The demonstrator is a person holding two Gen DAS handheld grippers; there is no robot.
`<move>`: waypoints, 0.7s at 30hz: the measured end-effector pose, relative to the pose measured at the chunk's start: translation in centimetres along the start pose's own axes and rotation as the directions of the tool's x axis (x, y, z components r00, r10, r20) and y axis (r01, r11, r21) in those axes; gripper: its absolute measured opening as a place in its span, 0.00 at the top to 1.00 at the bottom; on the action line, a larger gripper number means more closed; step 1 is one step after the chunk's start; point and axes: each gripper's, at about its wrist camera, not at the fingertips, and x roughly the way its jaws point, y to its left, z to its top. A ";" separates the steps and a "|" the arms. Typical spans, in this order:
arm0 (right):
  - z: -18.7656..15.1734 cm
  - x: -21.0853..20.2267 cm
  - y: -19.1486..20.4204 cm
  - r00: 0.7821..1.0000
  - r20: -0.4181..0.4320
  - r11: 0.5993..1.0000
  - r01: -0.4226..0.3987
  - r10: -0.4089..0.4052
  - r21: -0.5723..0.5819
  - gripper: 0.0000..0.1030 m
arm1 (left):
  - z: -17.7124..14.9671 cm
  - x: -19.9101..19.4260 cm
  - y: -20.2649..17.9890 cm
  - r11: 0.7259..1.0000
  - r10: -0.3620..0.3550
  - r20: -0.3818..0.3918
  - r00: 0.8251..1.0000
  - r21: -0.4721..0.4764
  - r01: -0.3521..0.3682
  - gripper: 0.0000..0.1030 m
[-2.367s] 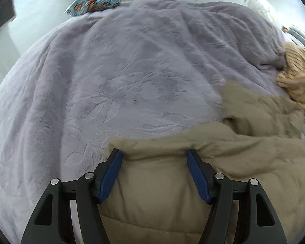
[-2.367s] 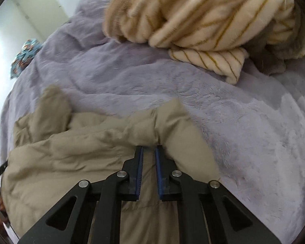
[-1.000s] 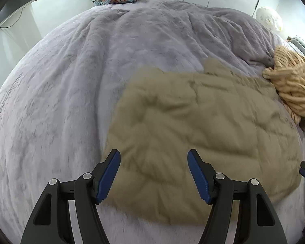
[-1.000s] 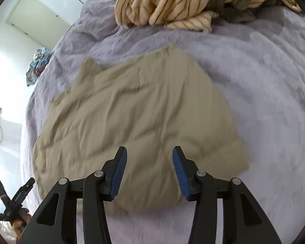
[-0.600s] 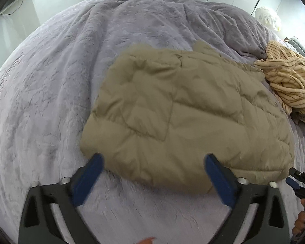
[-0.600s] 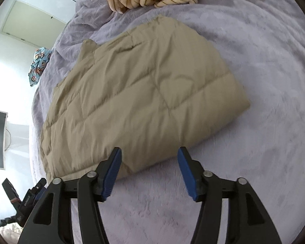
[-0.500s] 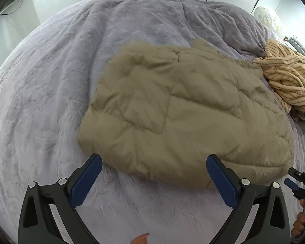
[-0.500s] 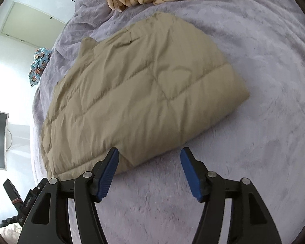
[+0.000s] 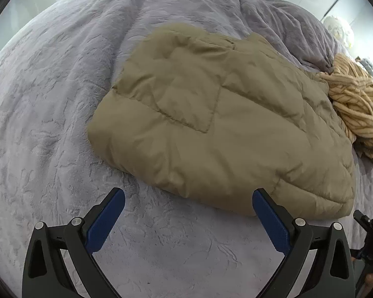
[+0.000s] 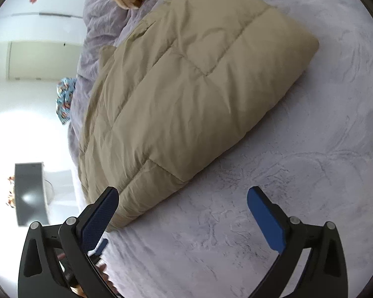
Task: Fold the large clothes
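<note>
Both tongs stand spread to their widest with nothing between the blue pads. Left tongs [image 9: 188,197] point steeply down at the bed, their tips hovering over the bare lilac plush blanket [image 9: 52,104] just short of the near edge of the folded khaki quilted puffer jacket [image 9: 218,124]; the right-hand pad overlaps that edge in the view, though whether it touches cannot be told. Right tongs [image 10: 182,196] are rolled so the room looks tilted, and they slant down at a shallower angle; their jaws have just been opening, and they grip nothing. Their left pad sits in front of the jacket's [image 10: 186,87] near corner, their right pad over open blanket [image 10: 310,173]. Part of a person's hand [image 10: 102,268] shows low behind the right tongs' frame.

Beyond the tips, the jacket lies flat on the bed as a thick, roughly rectangular bundle, stitched panels facing up, released by both tongs. Past it, against its far right edge, a cream-and-mustard striped knit garment [image 9: 355,106] lies bunched. Farther off, a small colourful patterned cloth [image 10: 66,99] sits at the bed's far edge, with white cupboard doors [image 10: 44,2] behind.
</note>
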 end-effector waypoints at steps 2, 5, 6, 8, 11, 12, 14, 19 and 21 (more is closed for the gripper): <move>0.1 0.2 -0.3 1.000 -0.001 1.000 -0.022 0.022 0.018 0.00 | 0.1 0.3 0.8 0.997 -0.058 -0.017 0.998 -0.048 0.057 0.00; 0.4 0.7 -0.6 0.998 -0.024 0.997 -0.064 0.065 0.034 0.00 | 0.2 0.9 2.0 0.972 -0.202 -0.033 0.979 -0.133 0.196 0.00; 0.6 0.8 -0.7 0.996 -0.027 0.996 -0.080 0.081 0.039 0.00 | 0.2 1.0 2.4 0.958 -0.243 -0.024 0.970 -0.162 0.236 0.00; 0.8 1.1 -0.9 0.994 -0.027 0.993 -0.104 0.105 0.049 0.00 | 0.3 1.4 2.9 0.939 -0.288 -0.010 0.958 -0.201 0.280 0.00; 1.4 2.0 -1.3 0.987 -0.031 0.985 -0.153 0.156 0.085 0.00 | 0.6 2.7 3.5 0.908 -0.346 -0.003 0.938 -0.253 0.334 0.00; 1.6 2.5 -1.5 0.984 -0.034 0.980 -0.172 0.176 0.102 0.00 | 0.7 3.3 3.7 0.901 -0.356 -0.005 0.934 -0.269 0.342 0.00; 1.7 3.1 -1.8 0.977 -0.034 0.970 -0.204 0.210 0.131 0.00 | 0.8 4.4 3.9 0.893 -0.362 -0.007 0.932 -0.291 0.344 0.00; 2.6 5.2 -1.7 0.950 -0.017 0.936 -0.305 0.313 0.175 0.00 | 2.1 6.0 3.0 0.865 -0.397 0.037 0.917 -0.318 0.388 0.00; 3.0 5.9 -1.7 0.938 -0.012 0.923 -0.338 0.345 0.184 0.00 | 2.9 6.6 2.4 0.859 -0.401 0.050 0.915 -0.326 0.394 0.00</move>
